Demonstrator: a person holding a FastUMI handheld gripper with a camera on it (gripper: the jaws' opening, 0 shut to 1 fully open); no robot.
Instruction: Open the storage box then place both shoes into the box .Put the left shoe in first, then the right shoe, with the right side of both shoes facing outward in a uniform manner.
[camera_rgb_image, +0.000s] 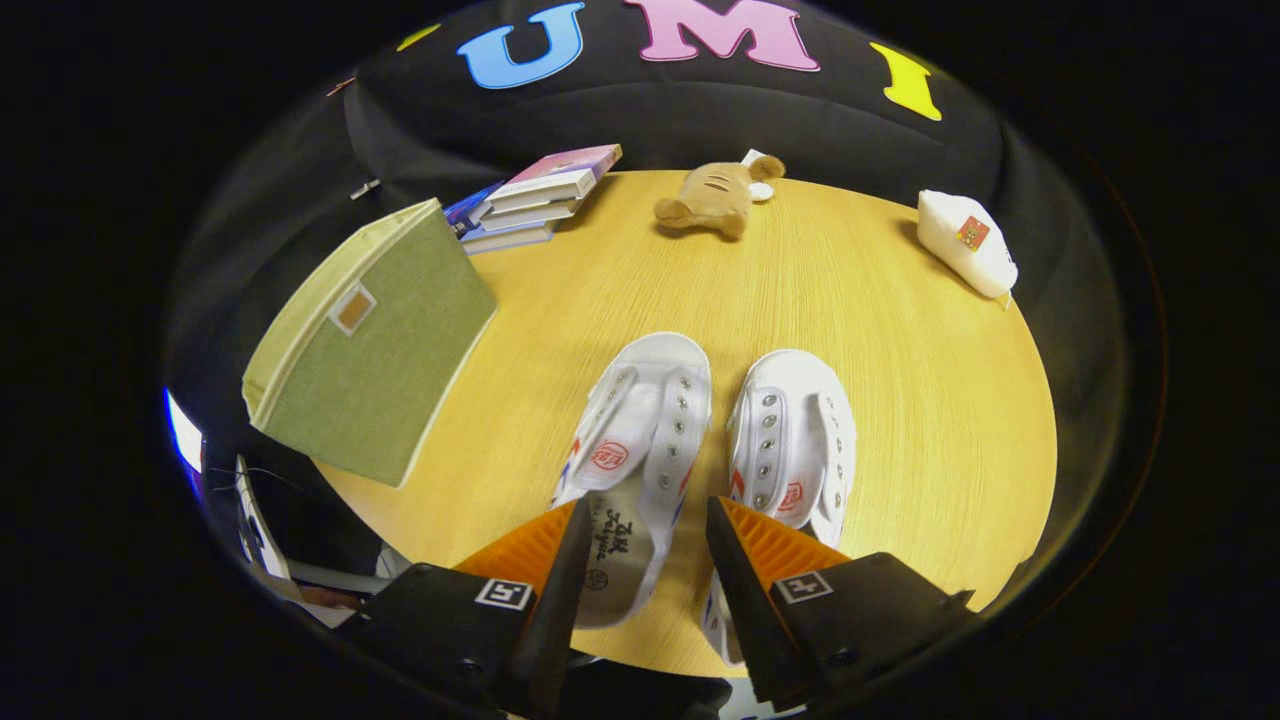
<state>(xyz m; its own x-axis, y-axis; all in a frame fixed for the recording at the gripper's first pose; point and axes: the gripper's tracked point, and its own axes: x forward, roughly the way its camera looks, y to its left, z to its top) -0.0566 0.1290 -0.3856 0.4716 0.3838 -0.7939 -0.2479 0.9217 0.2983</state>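
My tongs (645, 525): parted, empty, above two white canvas shoes (640, 450) on round wooden surface (900, 330); closed green fabric storage box (375, 340) alongside.

The two canvas shoes (640, 450) (790, 440) were white with red logos and metal eyelets. The fabric storage box (370, 345) was olive green with cream edging. The counter (900, 380) was yellow wood-grain; the plush toy (712, 200) tan.

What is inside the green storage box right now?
Nothing inside can be seen: the green storage box has its lid closed, hiding the interior. Both white shoes sit on the table, and the hand-held gripper hangs open above them.
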